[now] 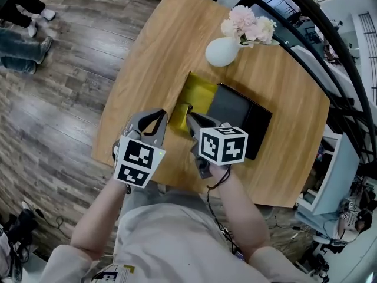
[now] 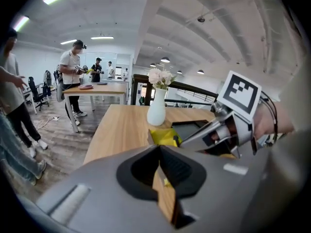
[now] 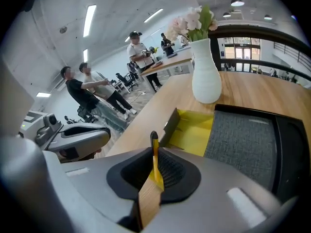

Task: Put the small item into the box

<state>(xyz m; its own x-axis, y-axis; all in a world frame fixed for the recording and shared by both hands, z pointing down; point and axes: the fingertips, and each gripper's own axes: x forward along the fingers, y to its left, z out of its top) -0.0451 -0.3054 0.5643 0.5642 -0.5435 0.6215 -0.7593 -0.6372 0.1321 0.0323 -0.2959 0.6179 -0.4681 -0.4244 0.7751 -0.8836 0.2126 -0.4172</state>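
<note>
The right gripper (image 3: pixel 153 154) is pinching the small item (image 3: pixel 155 165), a thin yellow strip standing upright in its jaws, while the open yellow box (image 3: pixel 194 130) is lying just ahead and slightly right of its tips, and the left gripper (image 2: pixel 159 152), jaws pressed together, is hanging alongside.

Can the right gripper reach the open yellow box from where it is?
Probably yes. The yellow box lies open just ahead of the right gripper, which is shut on a thin yellow item; nothing stands between them.
</note>
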